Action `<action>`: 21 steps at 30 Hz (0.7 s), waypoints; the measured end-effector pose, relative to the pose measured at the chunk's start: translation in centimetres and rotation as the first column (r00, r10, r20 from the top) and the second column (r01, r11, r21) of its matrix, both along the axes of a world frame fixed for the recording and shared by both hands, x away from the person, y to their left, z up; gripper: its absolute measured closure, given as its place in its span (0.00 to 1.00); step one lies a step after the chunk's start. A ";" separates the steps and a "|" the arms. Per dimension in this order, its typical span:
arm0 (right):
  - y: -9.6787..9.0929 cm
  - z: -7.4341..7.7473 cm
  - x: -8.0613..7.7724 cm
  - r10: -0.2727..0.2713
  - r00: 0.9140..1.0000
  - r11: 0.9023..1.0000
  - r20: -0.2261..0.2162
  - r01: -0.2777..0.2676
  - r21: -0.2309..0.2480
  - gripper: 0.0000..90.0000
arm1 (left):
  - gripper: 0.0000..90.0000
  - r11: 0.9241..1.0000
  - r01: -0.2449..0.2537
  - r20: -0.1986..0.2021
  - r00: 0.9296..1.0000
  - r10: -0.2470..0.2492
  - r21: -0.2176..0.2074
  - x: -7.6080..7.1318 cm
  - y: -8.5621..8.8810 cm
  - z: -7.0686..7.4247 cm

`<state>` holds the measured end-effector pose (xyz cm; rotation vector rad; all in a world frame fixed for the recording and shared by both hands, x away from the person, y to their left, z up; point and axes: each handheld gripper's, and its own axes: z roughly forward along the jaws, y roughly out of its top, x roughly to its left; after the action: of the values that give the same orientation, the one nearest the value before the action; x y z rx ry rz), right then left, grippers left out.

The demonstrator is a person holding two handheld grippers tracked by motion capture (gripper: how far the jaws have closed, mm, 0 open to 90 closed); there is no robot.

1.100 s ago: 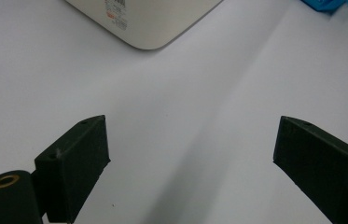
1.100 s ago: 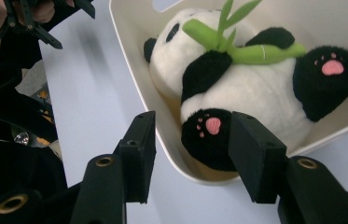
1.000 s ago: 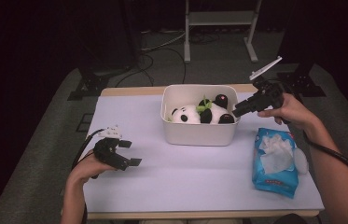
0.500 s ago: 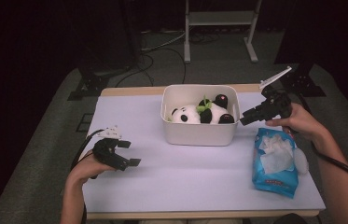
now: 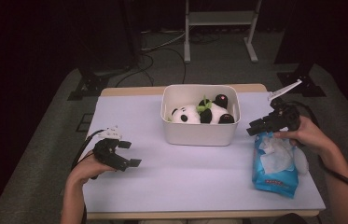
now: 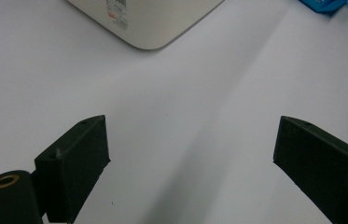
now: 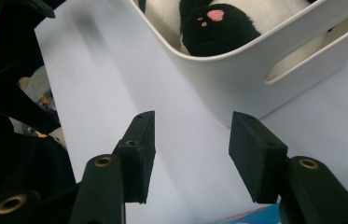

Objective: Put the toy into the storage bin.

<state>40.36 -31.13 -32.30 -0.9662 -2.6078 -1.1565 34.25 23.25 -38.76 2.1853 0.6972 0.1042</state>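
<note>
A white bin (image 5: pixel 199 133) stands at the table's middle back, with a black-and-white panda plush (image 5: pixel 192 114) lying inside. My right gripper (image 5: pixel 255 128) hovers just right of the bin, over the top end of a blue wipes pack (image 5: pixel 274 168), its jaws open and empty. In the right gripper view the gripper (image 7: pixel 192 144) points at the bin's side wall (image 7: pixel 255 79), and a black paw with a pink pad (image 7: pixel 213 28) shows over the rim. My left gripper (image 5: pixel 132 154) rests open at the front left of the table, holding nothing.
The left gripper view has its wide-open gripper (image 6: pixel 195 154) over bare white tabletop, with the bin's corner (image 6: pixel 148 23) and the blue pack (image 6: pixel 330 4) farther off. A metal stand (image 5: pixel 218 28) and cables lie on the floor behind the table.
My right gripper has moved right and down, from beside the bin's rim to over the wipes pack. The left gripper has stayed put.
</note>
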 end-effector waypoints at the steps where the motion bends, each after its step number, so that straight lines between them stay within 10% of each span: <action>1: -0.1 -0.1 -0.2 -0.003 1.000 1.000 -0.005 0.003 0.005 0.55 | 0.11 1.000 0.001 0.001 1.000 -0.001 -0.001 0.0 0.0 0.0; 21: -0.7 -1.4 -2.6 -0.005 1.000 1.000 -0.001 0.005 0.016 0.55 | 0.10 1.000 0.003 -0.009 1.000 -0.003 -0.003 0.1 -0.1 -0.2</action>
<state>37.72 -31.86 -33.72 -0.9703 -2.5924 -1.1763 34.33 23.15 -38.99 2.1855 0.6989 0.0913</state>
